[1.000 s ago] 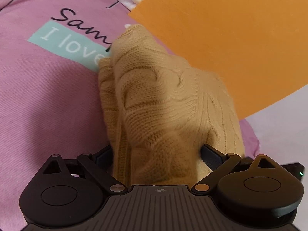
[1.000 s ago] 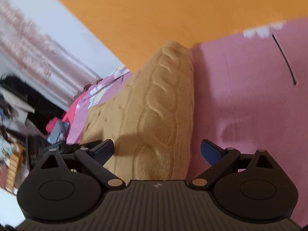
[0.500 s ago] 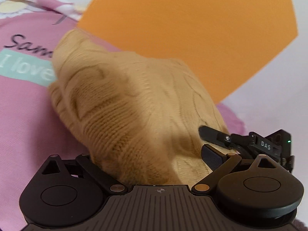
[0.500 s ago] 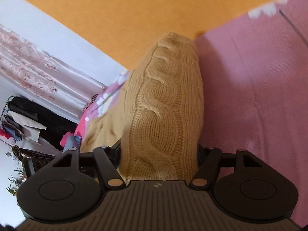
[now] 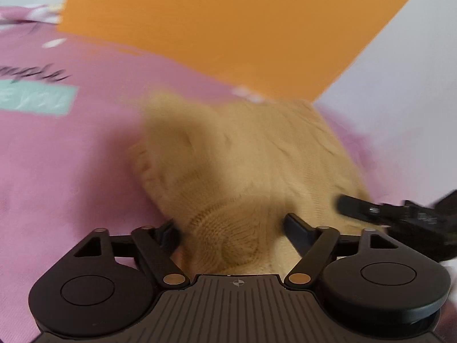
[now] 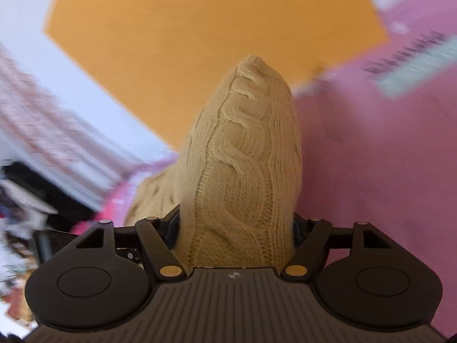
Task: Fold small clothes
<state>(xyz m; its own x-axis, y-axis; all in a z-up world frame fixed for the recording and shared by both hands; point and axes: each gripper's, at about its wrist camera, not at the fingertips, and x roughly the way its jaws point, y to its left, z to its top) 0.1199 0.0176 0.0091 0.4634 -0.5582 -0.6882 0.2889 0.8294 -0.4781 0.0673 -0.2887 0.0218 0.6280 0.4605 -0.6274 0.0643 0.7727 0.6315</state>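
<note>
A tan cable-knit garment [image 5: 245, 165] lies bunched on a pink printed bedspread [image 5: 71, 171]. My left gripper [image 5: 231, 228] has knit fabric between its fingers, which press into it from both sides. In the right wrist view the same knit [image 6: 242, 157] stands up in a ridge, and my right gripper [image 6: 237, 228] is shut on its near end. The right gripper's fingers [image 5: 360, 207] show at the right edge of the left wrist view, beside the knit.
An orange wall panel [image 5: 228, 28] rises behind the bed, with white wall beside it. The bedspread has a teal label with lettering [image 5: 34, 100]. In the right wrist view, a curtain [image 6: 42, 120] and dark room clutter [image 6: 20, 200] sit at the left.
The right gripper closed on the knit ridge and both grippers swung across the bed. The left view moved right, and the knit now lies lower and flatter. Both views are blurred.
</note>
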